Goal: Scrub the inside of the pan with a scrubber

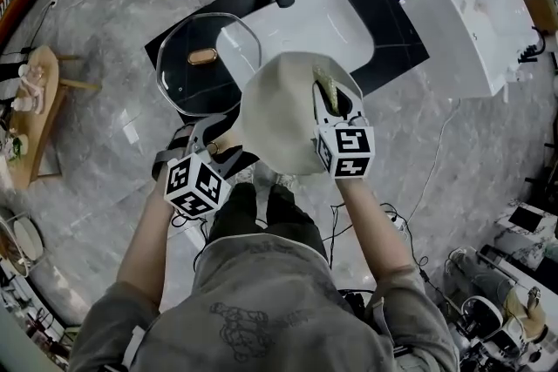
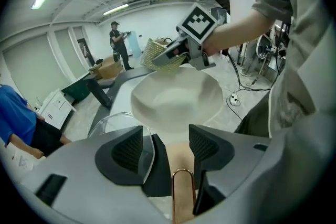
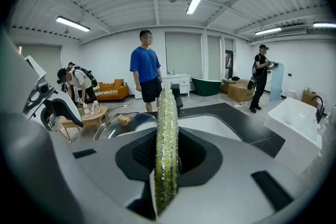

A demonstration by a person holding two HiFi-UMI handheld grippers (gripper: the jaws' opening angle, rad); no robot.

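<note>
Left claw point(image 2: 165, 144) is released, the handle point(image 2: 182, 191) between its parted jaws and the pan point(image 2: 176, 98) just ahead. Right claw point(image 3: 167, 153) clenches the scrubber point(image 3: 167, 123).

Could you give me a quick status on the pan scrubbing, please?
Left tongs open, handle of pan between them. Right tongs shut on scrubber, by pan rim. Pan empty inside; glass lid aside on counter.

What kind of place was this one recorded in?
Probably a lab or showroom hall, not a home kitchen: a sink counter stands alone on the stone floor, with a green bathtub and an orange sofa beyond it.
</note>
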